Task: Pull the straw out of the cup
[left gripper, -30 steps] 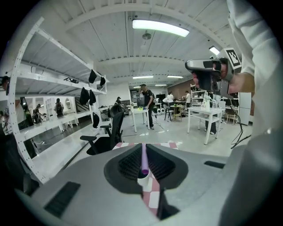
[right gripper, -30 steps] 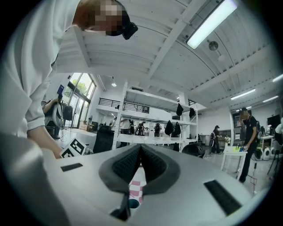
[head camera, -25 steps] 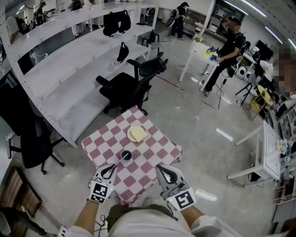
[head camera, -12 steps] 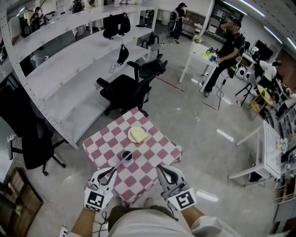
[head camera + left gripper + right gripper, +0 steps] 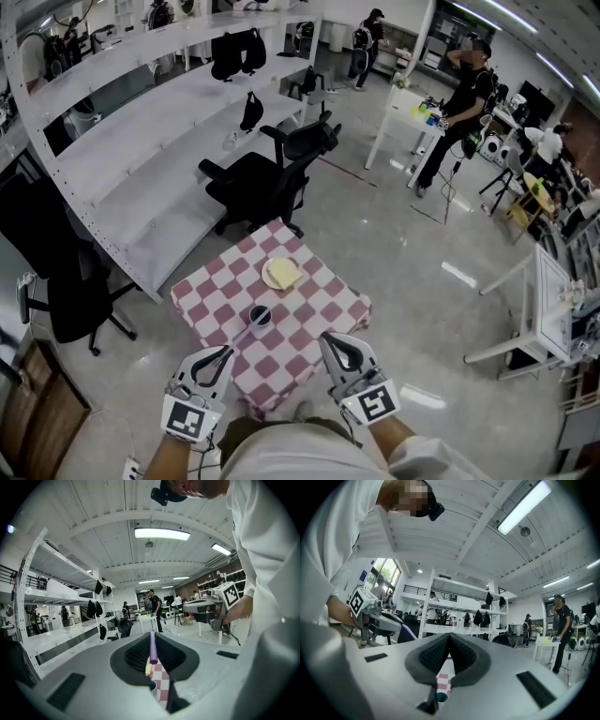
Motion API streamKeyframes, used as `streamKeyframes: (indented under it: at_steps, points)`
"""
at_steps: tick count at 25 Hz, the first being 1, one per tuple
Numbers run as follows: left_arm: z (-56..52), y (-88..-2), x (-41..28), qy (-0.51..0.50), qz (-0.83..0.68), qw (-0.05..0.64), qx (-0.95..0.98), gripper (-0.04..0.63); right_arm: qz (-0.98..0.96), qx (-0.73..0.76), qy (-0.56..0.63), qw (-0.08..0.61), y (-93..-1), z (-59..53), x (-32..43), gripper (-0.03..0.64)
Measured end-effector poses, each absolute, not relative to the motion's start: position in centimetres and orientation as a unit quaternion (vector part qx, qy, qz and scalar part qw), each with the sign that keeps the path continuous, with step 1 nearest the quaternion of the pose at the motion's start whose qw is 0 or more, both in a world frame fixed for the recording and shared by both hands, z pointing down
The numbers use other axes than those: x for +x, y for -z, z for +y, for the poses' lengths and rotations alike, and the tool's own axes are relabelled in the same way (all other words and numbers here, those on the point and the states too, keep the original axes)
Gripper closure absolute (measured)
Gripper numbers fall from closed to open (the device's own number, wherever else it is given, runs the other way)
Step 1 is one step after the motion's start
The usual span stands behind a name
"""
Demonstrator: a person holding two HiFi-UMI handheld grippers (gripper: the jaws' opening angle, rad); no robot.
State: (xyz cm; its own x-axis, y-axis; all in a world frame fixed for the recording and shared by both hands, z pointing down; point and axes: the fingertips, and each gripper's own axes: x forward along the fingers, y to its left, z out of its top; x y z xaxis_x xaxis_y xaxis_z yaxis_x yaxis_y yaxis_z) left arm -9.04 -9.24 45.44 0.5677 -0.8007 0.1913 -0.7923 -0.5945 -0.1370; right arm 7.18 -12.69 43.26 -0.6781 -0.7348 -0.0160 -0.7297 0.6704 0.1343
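**Left tool gripping the straw above the cup**

The left tool (image 5: pixel 225 353) is clamping the purple straw (image 5: pixel 153 648) between its nearly closed jaws, just off the table's (image 5: pixel 309 309) near-left side. The right tool (image 5: pixel 328 339) is idling with its jaws together on nothing, near the cup (image 5: pixel 260 316) but not touching it. In the head view the straw is slanting from the cup's rim toward the left tool. Whether its lower end is clear of the cup cannot be told.

Risks, as judged: the thin straw may be slipping in so narrow a pinch. A slanted pull could drag the straw's end against the rim and tip the cup, since nothing is bracing it. The cup is standing inward from the cloth's edges, with a plate (image 5: pixel 281 273) beyond it, so a toppled cup would likely be staying on the table. Open floor is surrounding the near side. A chair (image 5: pixel 267 178) and shelf (image 5: pixel 141 187) are standing well apart, beyond the far corner.
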Motion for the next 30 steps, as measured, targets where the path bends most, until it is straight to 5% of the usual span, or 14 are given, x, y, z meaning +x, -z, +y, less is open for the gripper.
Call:
streamKeyframes:
  at_steps: [15, 30]
  points:
    - [-7.0, -40.2, -9.9, 0.127, 0.439, 0.067, -0.887, 0.565, -0.915, 0.399, 0.061, 0.02, -43.0, -13.3, 6.5, 0.614]
    - [-7.2, -40.1, -10.4, 0.106, 0.453, 0.044, -0.884, 0.565, -0.915, 0.397, 0.074, 0.021, -42.3, -13.3, 6.2, 0.614]
